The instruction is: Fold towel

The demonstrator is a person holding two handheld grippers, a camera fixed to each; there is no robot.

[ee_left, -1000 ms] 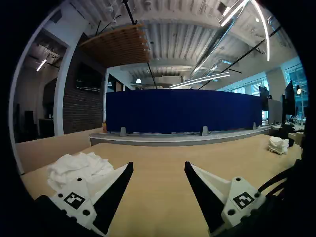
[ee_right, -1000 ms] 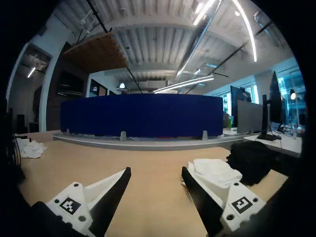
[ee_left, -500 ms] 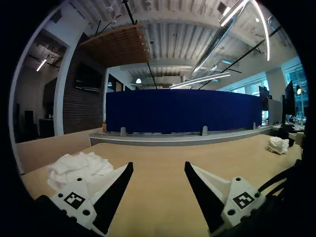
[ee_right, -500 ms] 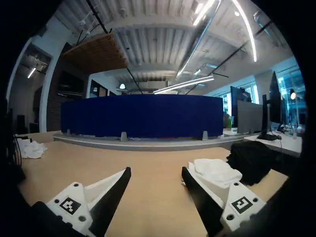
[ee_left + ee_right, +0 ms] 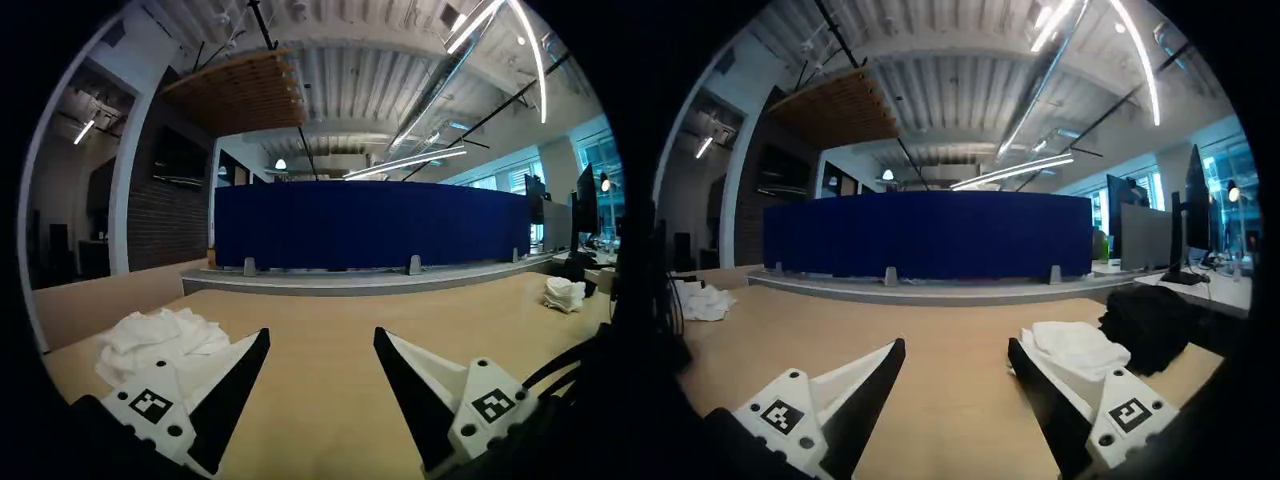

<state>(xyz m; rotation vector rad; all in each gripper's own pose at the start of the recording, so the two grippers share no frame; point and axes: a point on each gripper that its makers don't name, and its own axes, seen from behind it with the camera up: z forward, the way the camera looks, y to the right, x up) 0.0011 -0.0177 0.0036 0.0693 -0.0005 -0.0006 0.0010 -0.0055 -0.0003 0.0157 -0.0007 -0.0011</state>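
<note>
In the left gripper view a crumpled white towel (image 5: 156,342) lies on the wooden table (image 5: 336,320) at the near left, partly behind my left gripper's left finger. My left gripper (image 5: 322,352) is open, low over the table, with nothing between its fingers. Far right lies another white towel (image 5: 565,293). In the right gripper view a folded white towel (image 5: 1076,344) rests just behind my right finger, and my right gripper (image 5: 956,356) is open and holds nothing. The crumpled towel (image 5: 706,302) lies at the far left of that view.
A blue divider panel (image 5: 368,224) runs along the table's far edge. A black bundle (image 5: 1152,324) sits right of the folded towel. Monitors (image 5: 1192,216) stand on a desk at the right. Black cables (image 5: 576,356) hang at the lower right.
</note>
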